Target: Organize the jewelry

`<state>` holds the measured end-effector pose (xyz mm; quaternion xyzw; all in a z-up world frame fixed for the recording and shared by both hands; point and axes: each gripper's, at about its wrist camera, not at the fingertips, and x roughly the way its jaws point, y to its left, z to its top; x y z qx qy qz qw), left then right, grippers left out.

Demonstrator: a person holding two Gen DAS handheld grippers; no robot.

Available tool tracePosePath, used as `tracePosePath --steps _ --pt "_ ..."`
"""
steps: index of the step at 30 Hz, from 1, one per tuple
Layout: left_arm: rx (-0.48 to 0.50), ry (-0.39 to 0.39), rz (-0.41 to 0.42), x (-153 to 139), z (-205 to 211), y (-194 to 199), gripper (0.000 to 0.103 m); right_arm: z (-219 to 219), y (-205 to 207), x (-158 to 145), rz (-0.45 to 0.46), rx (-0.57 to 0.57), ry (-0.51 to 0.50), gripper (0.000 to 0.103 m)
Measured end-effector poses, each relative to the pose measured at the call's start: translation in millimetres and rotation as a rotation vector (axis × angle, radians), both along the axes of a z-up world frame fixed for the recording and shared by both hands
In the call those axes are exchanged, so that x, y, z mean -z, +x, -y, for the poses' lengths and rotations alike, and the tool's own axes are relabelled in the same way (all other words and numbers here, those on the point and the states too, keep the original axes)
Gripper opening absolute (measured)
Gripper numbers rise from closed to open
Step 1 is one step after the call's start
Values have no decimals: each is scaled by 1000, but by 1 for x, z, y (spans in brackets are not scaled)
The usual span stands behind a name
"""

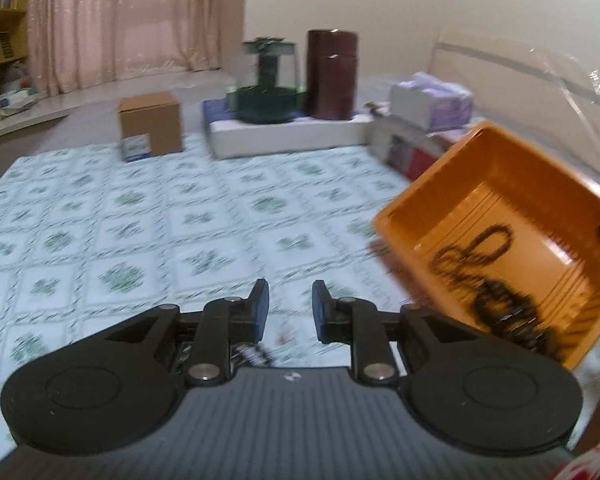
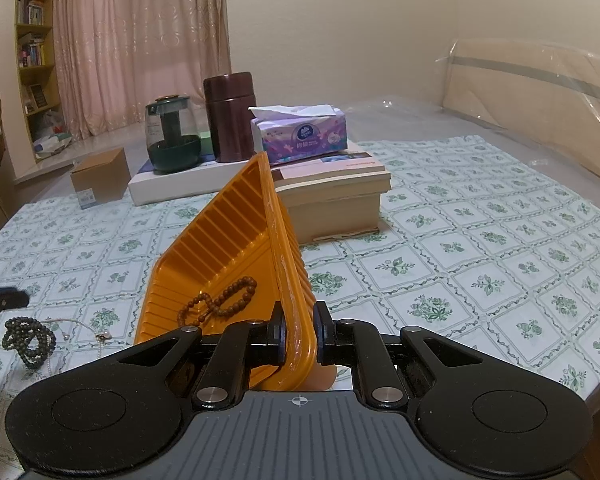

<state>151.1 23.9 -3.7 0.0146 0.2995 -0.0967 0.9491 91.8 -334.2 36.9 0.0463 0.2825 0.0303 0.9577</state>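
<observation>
An orange plastic tray [image 2: 236,248] with ribbed walls is tilted up on edge above the desk [image 2: 460,264], its near rim pinched between the closed jaws of the right tool [image 2: 299,334]. Inside it lies a loop of round brown wooden beads [image 2: 220,300]. On the desk to the left rests a coil of dark beads [image 2: 28,338] beside a thin pale chain [image 2: 84,330]. The left tool [image 1: 290,308] is empty, its jaws parted over the green floral cloth. Far behind stand a tissue box [image 2: 300,134] on stacked books [image 2: 340,188], a dark cylindrical canister [image 2: 230,116], a glass teapot [image 2: 172,138] and a cardboard box [image 2: 100,180].
</observation>
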Motion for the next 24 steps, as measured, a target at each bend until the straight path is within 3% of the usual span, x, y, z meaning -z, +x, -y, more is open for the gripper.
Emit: tracePosePath --steps 8,24 --pt "102 58 -8 29 26 -2 20 0 0 1 -6 2 -2 13" --pt "252 191 -15 70 84 46 20 3 -1 4 -21 11 2 13"
